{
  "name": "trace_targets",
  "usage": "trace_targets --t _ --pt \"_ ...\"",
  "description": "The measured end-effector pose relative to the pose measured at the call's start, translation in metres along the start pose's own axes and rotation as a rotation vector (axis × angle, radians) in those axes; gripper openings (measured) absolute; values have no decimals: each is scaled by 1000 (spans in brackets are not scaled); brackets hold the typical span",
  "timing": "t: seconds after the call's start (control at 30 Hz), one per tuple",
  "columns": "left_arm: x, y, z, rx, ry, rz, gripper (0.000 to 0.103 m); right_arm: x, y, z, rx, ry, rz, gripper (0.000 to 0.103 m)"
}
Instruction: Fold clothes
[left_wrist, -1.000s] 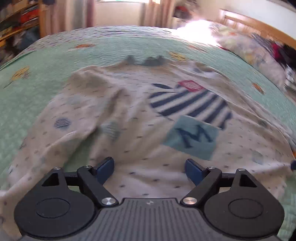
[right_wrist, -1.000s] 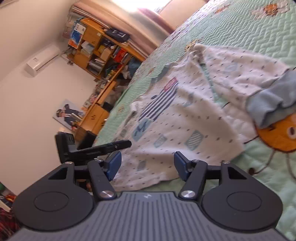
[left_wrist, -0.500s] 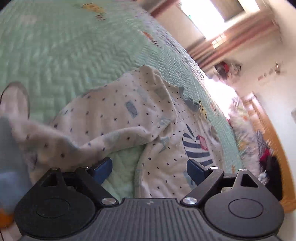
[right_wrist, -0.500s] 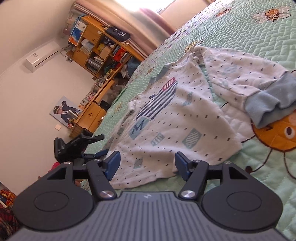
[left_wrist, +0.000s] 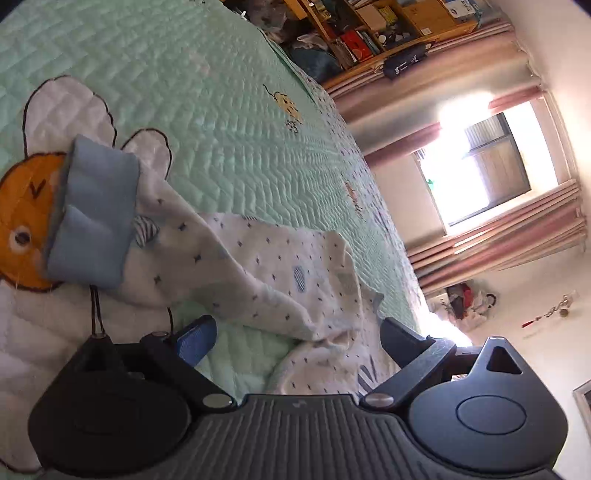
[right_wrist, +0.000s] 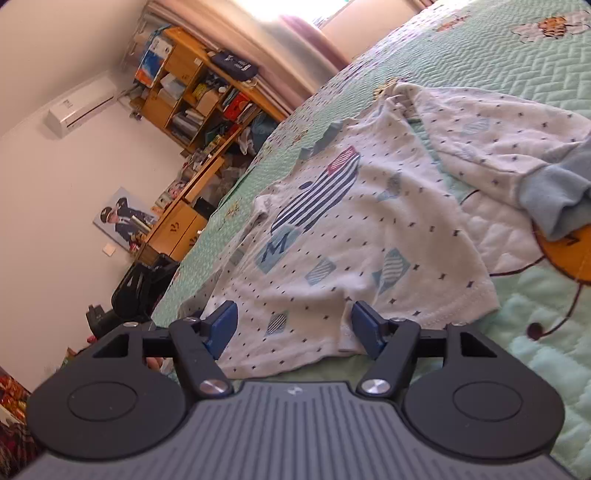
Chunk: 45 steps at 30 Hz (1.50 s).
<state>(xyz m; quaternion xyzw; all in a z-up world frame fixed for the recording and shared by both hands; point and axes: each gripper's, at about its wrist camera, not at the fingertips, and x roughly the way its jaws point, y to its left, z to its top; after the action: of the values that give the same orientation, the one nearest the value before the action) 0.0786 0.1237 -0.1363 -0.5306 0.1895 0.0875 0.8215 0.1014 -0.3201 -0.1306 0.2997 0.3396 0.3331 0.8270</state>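
Right claw (right_wrist: 291, 326), jaws apart, straddles the near hem of the spread white shirt (right_wrist: 332, 229); left claw (left_wrist: 295, 334), also apart, faces its blue-cuffed sleeve (left_wrist: 229, 266).

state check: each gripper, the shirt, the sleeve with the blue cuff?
left gripper: open, empty, near the sleeve.
right gripper: open, empty, at the shirt's hem.
shirt: spread front-up on the quilt, wrinkled, unfolded.
sleeve: stretched outward, blue cuff on the quilt's orange bee.
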Motion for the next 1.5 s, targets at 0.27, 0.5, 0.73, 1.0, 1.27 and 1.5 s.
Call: trace_targets --t 0.27,0.5,0.73,1.0,1.27,1.5 --pt "10 -4 -4 15 40 0 96 13 36 -4 -133 44 20 74" --pt "27 -12 15 174 46 134 97 22 66 -17 -252 120 -18 78" --pt "42 -20 39 353 6 277 97 19 78 -17 -258 117 -73 78" --pt "45 -25 43 459 28 354 83 43 101 -21 -314 174 -112 78" --pt "49 -18 67 468 63 329 71 91 124 -1 -421 150 -146 78" --pt "55 -17 81 493 74 326 66 137 113 9 -420 79 -208 79"
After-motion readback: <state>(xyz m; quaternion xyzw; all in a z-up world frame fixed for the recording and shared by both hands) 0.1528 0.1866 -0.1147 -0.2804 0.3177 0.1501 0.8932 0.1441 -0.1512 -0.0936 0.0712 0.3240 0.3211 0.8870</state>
